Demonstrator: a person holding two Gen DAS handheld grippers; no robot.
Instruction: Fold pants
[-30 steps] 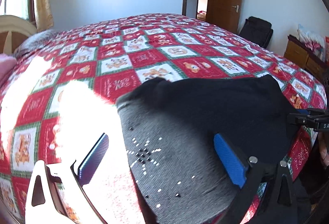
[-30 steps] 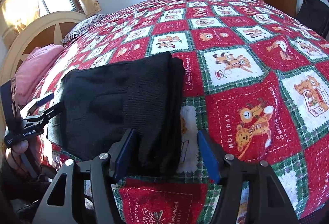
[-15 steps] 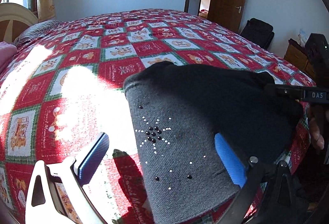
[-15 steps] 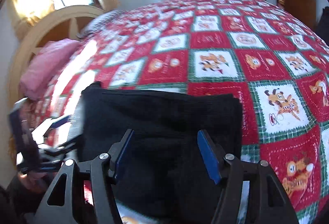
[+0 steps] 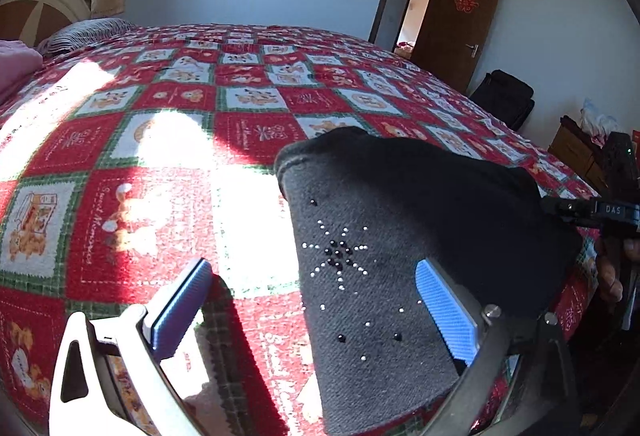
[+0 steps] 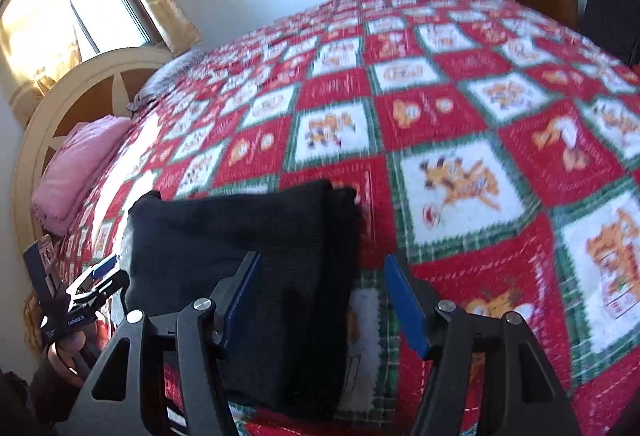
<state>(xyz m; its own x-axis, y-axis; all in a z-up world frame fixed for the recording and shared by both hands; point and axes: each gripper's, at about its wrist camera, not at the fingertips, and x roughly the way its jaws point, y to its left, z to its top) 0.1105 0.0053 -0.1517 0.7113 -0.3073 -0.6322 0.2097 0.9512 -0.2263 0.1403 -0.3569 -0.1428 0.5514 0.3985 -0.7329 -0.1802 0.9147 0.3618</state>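
Observation:
The dark pants [image 5: 404,236] lie folded into a compact rectangle on the red patterned bedspread [image 5: 168,139], near the bed's front edge, with a beaded star on the sunlit grey part. My left gripper [image 5: 316,308] is open and empty, above the folded pants' left end. My right gripper [image 6: 324,304] is open and empty, above the pants' [image 6: 248,244] right end. Each gripper shows at the edge of the other's view.
A pink pillow [image 6: 76,171] and a wooden headboard [image 6: 80,87] are at the bed's head. A brown door [image 5: 460,23], a black bag [image 5: 504,95] and a wooden cabinet [image 5: 576,151] stand along the far wall.
Both grippers have drawn back and risen a little from the folded pants. The right wrist view swung to the right. The pants lie still.

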